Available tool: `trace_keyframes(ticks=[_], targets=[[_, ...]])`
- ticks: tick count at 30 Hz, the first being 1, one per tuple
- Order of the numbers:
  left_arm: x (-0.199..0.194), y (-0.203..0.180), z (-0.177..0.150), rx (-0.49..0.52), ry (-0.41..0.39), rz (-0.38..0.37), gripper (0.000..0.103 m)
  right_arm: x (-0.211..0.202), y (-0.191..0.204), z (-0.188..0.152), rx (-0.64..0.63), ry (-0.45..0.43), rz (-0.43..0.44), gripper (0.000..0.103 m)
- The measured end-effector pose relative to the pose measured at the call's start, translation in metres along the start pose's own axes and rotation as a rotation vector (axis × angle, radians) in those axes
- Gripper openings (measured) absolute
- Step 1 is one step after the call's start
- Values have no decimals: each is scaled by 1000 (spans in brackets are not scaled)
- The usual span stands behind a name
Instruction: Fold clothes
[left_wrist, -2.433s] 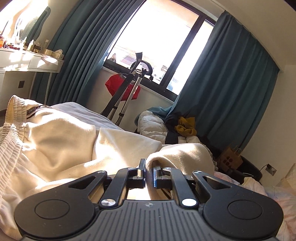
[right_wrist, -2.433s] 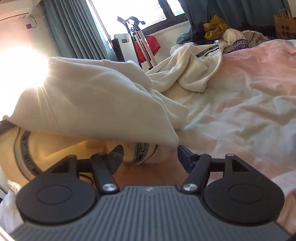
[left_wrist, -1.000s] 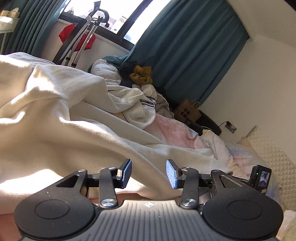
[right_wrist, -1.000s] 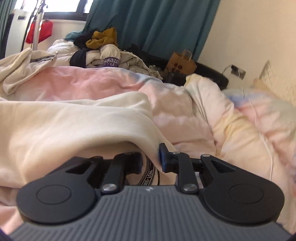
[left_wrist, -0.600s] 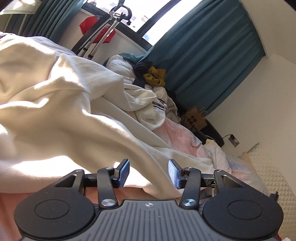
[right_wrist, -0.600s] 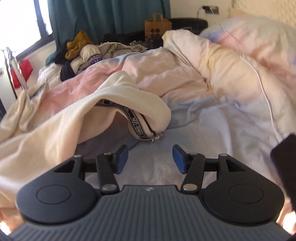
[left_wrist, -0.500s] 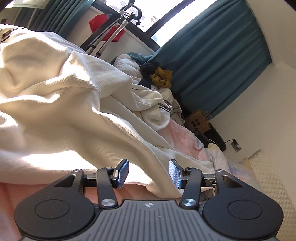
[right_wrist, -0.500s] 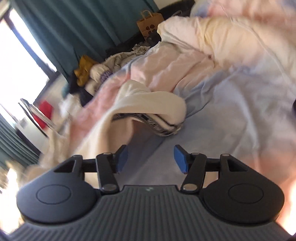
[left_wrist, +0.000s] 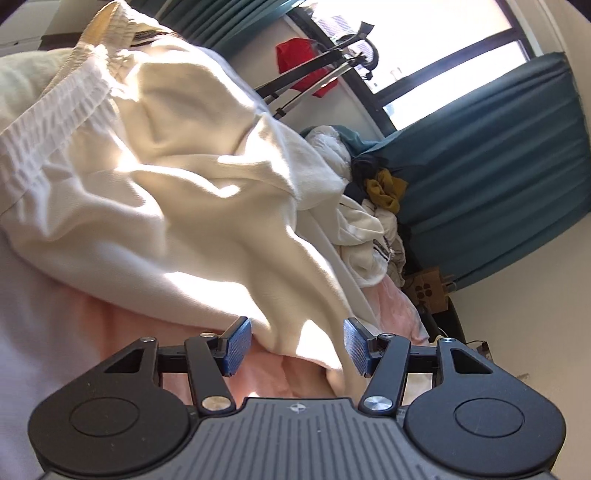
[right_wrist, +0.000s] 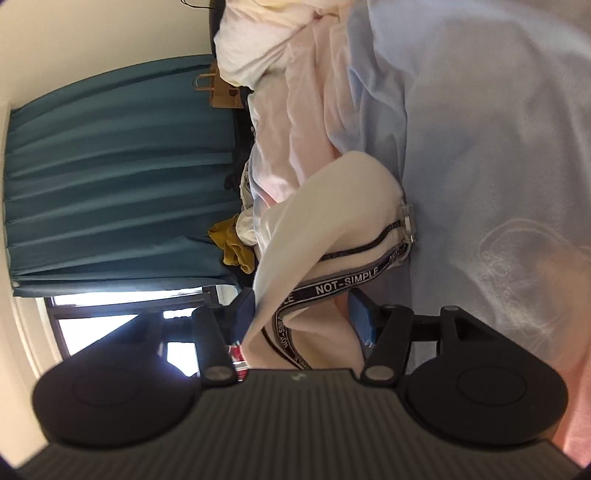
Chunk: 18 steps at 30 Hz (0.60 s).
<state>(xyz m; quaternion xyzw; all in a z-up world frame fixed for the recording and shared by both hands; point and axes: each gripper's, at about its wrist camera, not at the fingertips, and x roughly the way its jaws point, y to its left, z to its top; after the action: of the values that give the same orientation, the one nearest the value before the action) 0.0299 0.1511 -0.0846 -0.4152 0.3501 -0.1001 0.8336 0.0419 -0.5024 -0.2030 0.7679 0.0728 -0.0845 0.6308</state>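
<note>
Sunlit bedroom with cream walls (left_wrist: 524, 280), a dark-framed window (left_wrist: 436, 48) blown out by daylight, teal curtains (left_wrist: 491, 162), a bed under a pink and pale-blue duvet (right_wrist: 480, 147), a brown paper bag (left_wrist: 430, 290) by the wall, and a black-and-silver folding stand (left_wrist: 317, 70) under the window.

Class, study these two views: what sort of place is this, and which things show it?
Most likely a bedroom in a home. A rumpled pink and blue duvet covers a bed, teal curtains hang at a window, and a heap of clothes waits beyond the cream trousers.
</note>
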Motion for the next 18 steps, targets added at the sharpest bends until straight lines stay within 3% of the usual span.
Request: trace_keyframes(ticks=[3,6,7,10,11,14,16,18], targets=[[-11,19,2,-92,4,57,61,19,-2,4,10,11,10,71],[-23,36,6,-199,-27,79,63,25,1,13,-59,-85,-36,70],[-26,40,7,-224,-38,85,64,25,1,19,-77,-120,-45,67],[-36,52,10,-295,-71,105,66,28,10,31,-180,-198,-106,37],[-38,56,11,-310,-78,115,66,29,16,32,-228,-220,-125,22],[-38,67,12,-365,-82,149,67,28,41,29,-375,-271,-123,15],[-35,75,14,-403,-88,159,67,21,68,14,-569,-320,-85,15],[-33,84,17,-429,-116,176,67,16,76,9,-623,-350,-75,15]])
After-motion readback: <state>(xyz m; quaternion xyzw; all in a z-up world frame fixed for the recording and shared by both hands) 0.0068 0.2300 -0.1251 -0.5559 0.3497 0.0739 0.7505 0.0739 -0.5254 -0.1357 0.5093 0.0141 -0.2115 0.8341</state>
